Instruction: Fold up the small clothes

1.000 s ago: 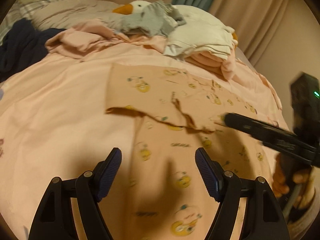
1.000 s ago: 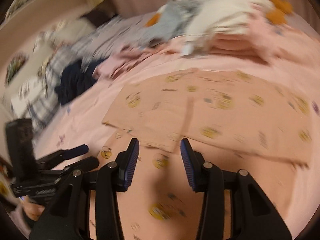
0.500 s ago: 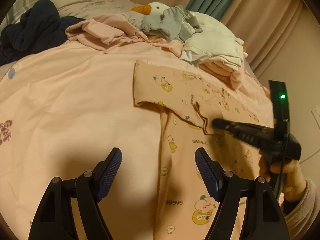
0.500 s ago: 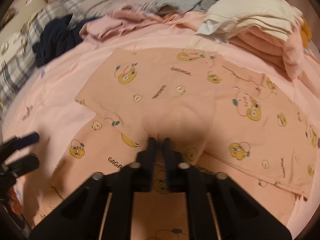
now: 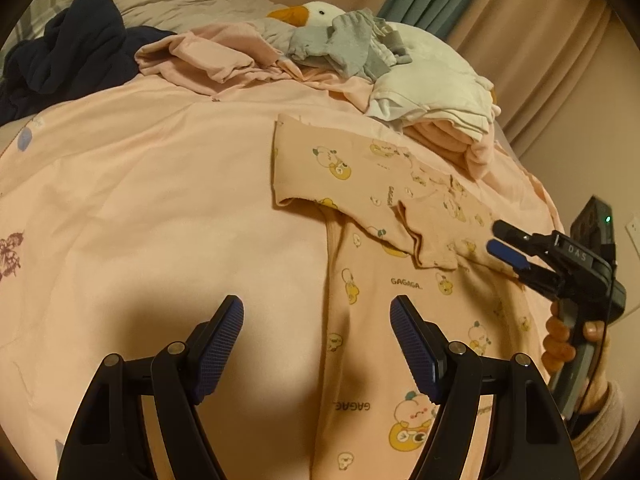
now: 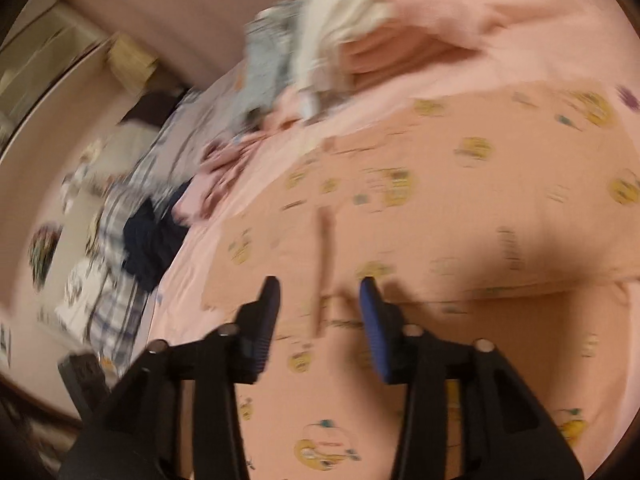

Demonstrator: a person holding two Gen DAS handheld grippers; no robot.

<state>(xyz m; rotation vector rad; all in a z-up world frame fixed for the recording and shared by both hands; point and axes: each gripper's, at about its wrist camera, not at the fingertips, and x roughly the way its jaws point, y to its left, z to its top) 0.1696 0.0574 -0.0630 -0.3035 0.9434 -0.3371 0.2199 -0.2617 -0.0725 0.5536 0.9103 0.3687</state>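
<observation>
Two grippers, both empty. Going left to right in the left wrist view: dark navy clothes [image 5: 60,60] far left at the back of the bed [image 5: 140,200], then bare pink bedcover, then our left gripper [image 5: 316,344] low in the middle with jaws spread wide, nothing between them. The printed pink garment [image 5: 360,208] starts just right of the left gripper's centre line; its straight left edge runs away from us, so we read the long axis as running roughly along the jaws' pointing direction, with a folded-over flap lying crosswise at the far end. Behind it sit a goose plush [image 5: 320,14] draped with grey clothes [image 5: 344,44], and a stack of folded white and pink pieces [image 5: 436,100]. Far right, the right gripper [image 5: 504,238] hovers just beyond the flap's loose corner, jaws apart a little, holding nothing. In the right wrist view, heavily blurred, the right gripper [image 6: 318,308] shows jaws partly open above the garment [image 6: 440,200], a seam or edge lying between them; contact cannot be judged. We judge the right gripper nearer the flap, the left nearer the long near edge. The fold looks partly done; next move probably takes the near end, carried away from us toward the flap.
</observation>
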